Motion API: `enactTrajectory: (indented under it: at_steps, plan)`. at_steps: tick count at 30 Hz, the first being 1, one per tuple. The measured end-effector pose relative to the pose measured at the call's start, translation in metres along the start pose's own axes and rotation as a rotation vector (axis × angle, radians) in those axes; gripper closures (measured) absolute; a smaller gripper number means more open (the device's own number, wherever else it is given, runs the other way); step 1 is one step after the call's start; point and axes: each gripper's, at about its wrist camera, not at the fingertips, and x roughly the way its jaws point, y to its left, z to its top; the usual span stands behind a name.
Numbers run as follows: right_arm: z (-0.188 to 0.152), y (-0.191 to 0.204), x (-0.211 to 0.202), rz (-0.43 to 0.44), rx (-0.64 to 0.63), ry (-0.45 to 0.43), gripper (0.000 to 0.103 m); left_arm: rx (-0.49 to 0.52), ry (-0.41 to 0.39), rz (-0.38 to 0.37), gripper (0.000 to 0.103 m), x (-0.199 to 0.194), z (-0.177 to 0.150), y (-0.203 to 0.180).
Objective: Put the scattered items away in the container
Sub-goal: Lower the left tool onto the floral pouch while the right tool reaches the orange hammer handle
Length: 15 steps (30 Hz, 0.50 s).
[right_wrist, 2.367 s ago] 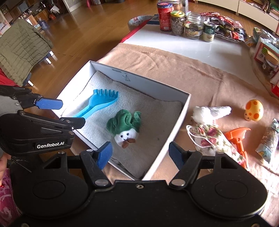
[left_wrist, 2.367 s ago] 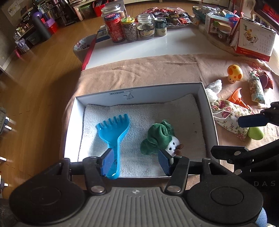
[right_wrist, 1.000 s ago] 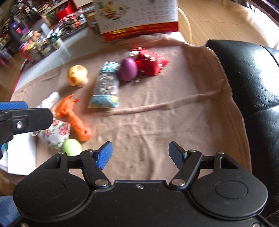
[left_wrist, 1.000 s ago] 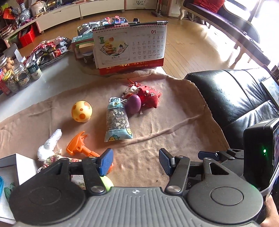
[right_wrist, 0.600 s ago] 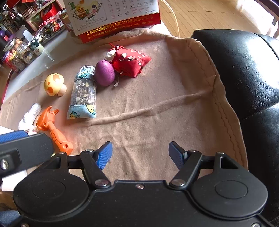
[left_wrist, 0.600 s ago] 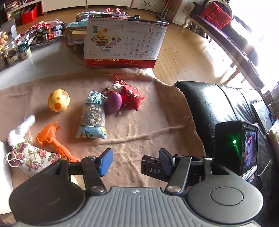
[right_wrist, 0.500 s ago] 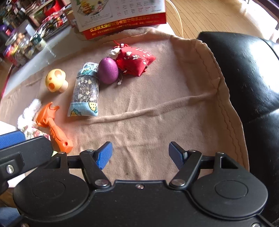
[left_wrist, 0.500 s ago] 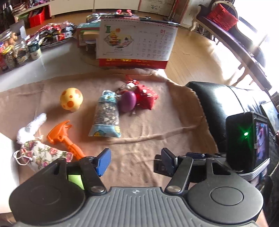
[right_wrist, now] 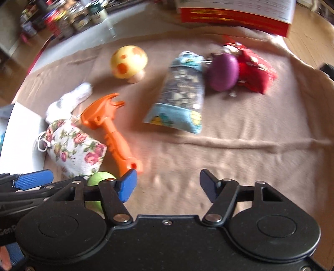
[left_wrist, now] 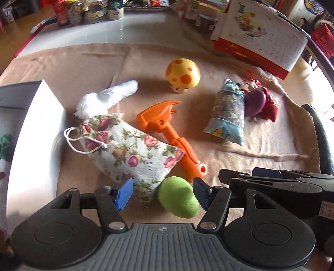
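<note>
My left gripper (left_wrist: 161,192) is open, its jaws standing either side of a green egg (left_wrist: 177,197) and the corner of a floral pouch (left_wrist: 129,148). An orange toy hammer (left_wrist: 167,133) lies beside them on the tan cloth. Farther off are a yellow mushroom (left_wrist: 182,75), a white fluffy toy (left_wrist: 106,99), a blue patterned pouch (left_wrist: 228,114), a purple egg (left_wrist: 254,102) and a red pouch (left_wrist: 270,106). The white box (left_wrist: 35,135) is at the left edge. My right gripper (right_wrist: 168,186) is open and empty over bare cloth, just right of the hammer (right_wrist: 110,127) handle.
A desk calendar (left_wrist: 265,39) stands at the back right. Jars and cans (left_wrist: 87,10) sit on the white table beyond the cloth. A black leather sofa edge (left_wrist: 321,133) borders the cloth on the right. The right gripper's body (left_wrist: 277,183) shows at lower right.
Both grippers have swung back left and dropped closer to the cloth. The left one now has the green egg and floral pouch between its jaws; the right one is near the hammer handle.
</note>
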Motion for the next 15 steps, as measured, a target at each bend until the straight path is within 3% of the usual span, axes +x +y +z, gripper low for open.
enactTrajectory:
  at_steps: [8,15]
  plan:
    - [0.009,0.04,0.026,-0.009,-0.119,0.036,0.044,-0.064,0.005,0.036,0.039,0.011,0.003,0.035]
    - [0.014,0.064,0.049,-0.05,-0.201,0.051,0.062,-0.099,0.059,0.056,0.039,0.03,0.004,0.052]
